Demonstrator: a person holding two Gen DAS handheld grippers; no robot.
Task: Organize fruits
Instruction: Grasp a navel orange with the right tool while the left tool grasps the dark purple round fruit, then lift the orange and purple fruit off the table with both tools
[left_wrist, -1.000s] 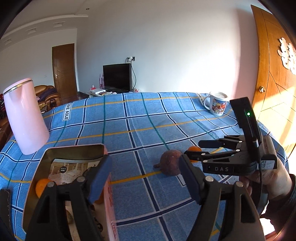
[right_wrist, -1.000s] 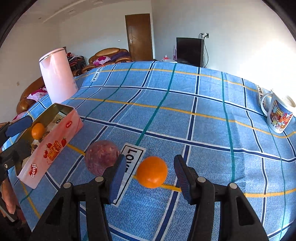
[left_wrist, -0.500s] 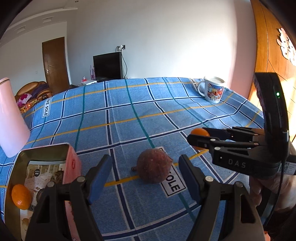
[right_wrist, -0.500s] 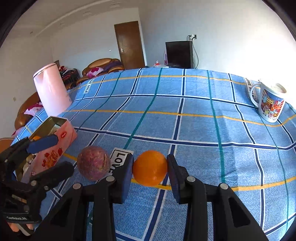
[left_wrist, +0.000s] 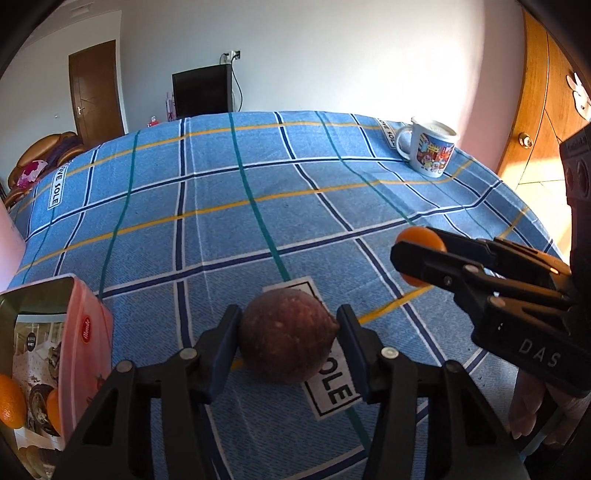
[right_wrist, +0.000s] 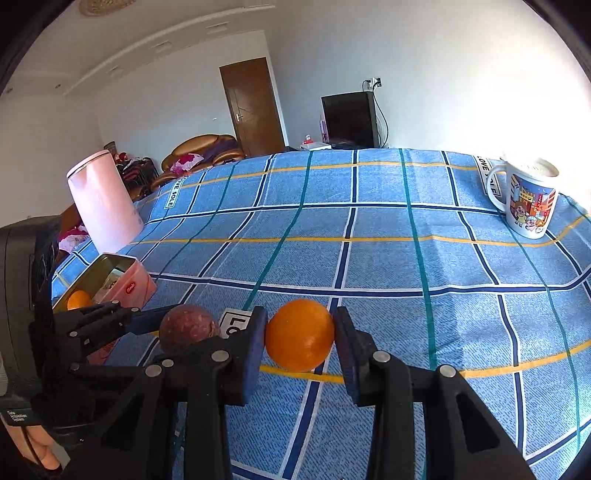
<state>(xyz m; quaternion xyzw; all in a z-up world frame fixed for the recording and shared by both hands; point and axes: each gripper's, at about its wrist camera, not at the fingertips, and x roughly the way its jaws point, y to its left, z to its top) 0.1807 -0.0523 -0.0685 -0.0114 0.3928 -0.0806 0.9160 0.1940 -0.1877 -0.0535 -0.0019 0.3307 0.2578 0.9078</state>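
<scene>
My left gripper (left_wrist: 288, 334) is shut on a dark purple-brown round fruit (left_wrist: 287, 345), low over the blue checked tablecloth. My right gripper (right_wrist: 300, 341) is shut on an orange (right_wrist: 300, 339), also just above the cloth. In the right wrist view the purple fruit (right_wrist: 186, 326) sits in the left gripper beside it; in the left wrist view the orange (left_wrist: 421, 240) shows in the right gripper at right. A pink tin box (left_wrist: 86, 343) at the left holds oranges (left_wrist: 11, 400); it also shows in the right wrist view (right_wrist: 125, 280).
A pink kettle (right_wrist: 103, 201) stands at the table's far left. A cartoon-printed mug (right_wrist: 526, 199) stands at the far right edge. The tablecloth (left_wrist: 258, 206) covers the whole table. A wooden door (left_wrist: 546, 110) is to the right.
Both grippers have closed: the left on the purple fruit after moving right from the tin, the right on the orange. Both fruits now sit held between the pads.
</scene>
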